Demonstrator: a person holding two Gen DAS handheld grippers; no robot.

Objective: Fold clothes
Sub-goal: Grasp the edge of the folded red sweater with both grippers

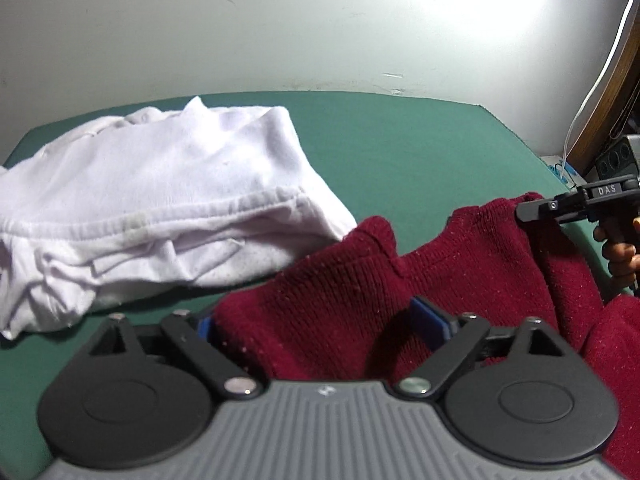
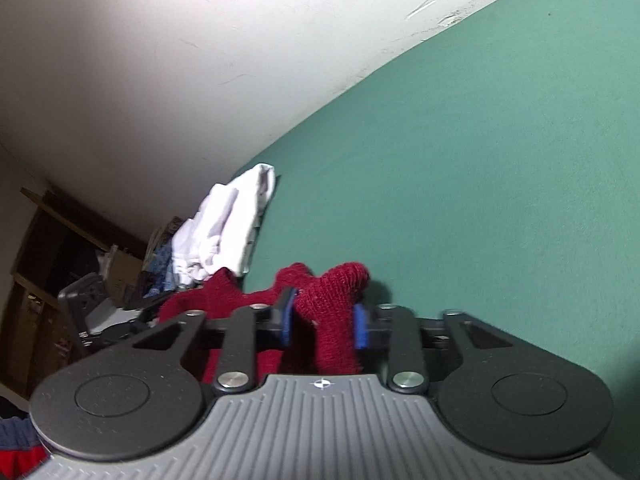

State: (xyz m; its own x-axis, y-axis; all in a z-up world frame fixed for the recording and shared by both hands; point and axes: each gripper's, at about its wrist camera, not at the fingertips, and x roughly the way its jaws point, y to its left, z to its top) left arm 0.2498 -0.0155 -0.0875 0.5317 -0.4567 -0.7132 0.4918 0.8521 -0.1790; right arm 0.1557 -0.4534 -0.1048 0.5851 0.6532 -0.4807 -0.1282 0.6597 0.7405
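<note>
A dark red knit garment (image 1: 352, 280) lies bunched on the green sheet (image 1: 400, 152). My left gripper (image 1: 316, 320) stands wide around a thick fold of it. The knit fills the gap between the blue pads (image 1: 430, 316), and I see no squeeze. My right gripper (image 2: 323, 322) is shut on a narrow raised corner of the red knit garment (image 2: 332, 292). In the left wrist view the right gripper (image 1: 532, 212) holds that corner up at the far right, with a hand (image 1: 618, 250) behind it.
A crumpled white garment (image 1: 160, 200) lies left of the red one, near the wall, and shows as the white garment (image 2: 232, 224) in the right wrist view. Bare green sheet (image 2: 480, 180) stretches to the right. A wooden board (image 1: 608, 80) and white cable stand at the right. Dark shelves with boxes (image 2: 60, 280) lie past the sheet's edge.
</note>
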